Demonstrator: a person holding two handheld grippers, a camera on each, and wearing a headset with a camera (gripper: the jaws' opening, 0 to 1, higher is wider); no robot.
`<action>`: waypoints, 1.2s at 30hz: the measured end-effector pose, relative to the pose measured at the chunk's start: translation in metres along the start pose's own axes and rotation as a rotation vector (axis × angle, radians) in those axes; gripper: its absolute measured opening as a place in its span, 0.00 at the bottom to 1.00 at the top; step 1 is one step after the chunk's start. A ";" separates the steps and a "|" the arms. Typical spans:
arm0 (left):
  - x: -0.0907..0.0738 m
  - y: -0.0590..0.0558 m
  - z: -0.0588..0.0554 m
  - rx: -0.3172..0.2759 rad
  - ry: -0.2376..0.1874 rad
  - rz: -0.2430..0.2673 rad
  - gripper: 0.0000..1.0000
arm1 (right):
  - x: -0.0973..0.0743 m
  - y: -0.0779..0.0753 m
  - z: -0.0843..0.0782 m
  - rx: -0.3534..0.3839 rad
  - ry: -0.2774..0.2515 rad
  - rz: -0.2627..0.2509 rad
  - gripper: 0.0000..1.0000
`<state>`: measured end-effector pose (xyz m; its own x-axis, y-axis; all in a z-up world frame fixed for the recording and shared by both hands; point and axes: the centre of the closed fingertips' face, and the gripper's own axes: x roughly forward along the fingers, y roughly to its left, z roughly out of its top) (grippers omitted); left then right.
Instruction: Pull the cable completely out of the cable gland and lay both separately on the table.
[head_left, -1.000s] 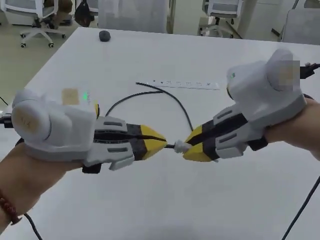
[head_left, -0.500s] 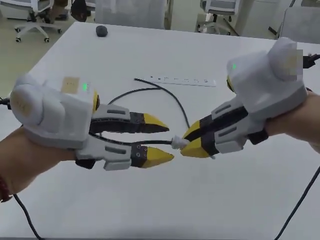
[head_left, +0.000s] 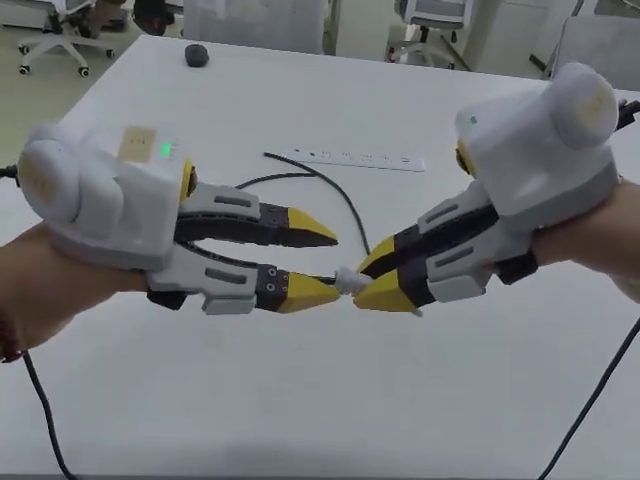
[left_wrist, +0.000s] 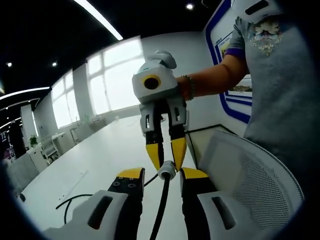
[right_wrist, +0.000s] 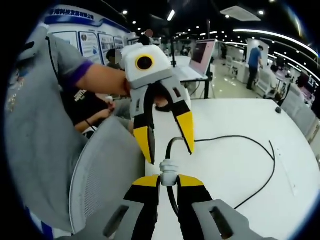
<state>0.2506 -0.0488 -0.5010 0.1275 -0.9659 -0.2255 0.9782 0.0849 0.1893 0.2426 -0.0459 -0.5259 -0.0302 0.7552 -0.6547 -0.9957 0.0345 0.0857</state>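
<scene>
Right gripper (head_left: 362, 287): shut tight on the white cable gland (head_left: 347, 279), holding it in the air just above the tabletop (head_left: 300, 400).
Left gripper (head_left: 333, 264): jaws spread wide, gripping nothing, tips just beside the gland.
Cable (left_wrist: 161, 205): still threaded through the gland; runs loose between the open left jaws in the left gripper view, with the rest looping away over the tabletop.
Step in hand: probably taking a fresh grip on the cable for a pull.
Doing it well: close on the cable just beside the gland, square across the sheath; pull straight along the gland's axis; keep the right gripper steady.
Risk: smooth sheath slipping; sideways pull binding in the gland.
</scene>
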 end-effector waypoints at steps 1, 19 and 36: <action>0.001 -0.001 -0.001 0.001 0.002 -0.011 0.29 | 0.000 0.000 0.001 0.005 -0.003 0.002 0.08; 0.001 0.004 0.007 0.007 -0.070 -0.080 0.25 | -0.004 0.004 0.016 -0.009 -0.075 0.085 0.08; -0.002 -0.005 0.008 -0.011 -0.102 -0.134 0.18 | -0.004 0.006 0.019 -0.010 -0.099 0.141 0.08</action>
<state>0.2445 -0.0491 -0.4936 -0.0204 -0.9885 -0.1501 0.9872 -0.0437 0.1536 0.2381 -0.0360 -0.5080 -0.1614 0.8131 -0.5593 -0.9831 -0.0826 0.1636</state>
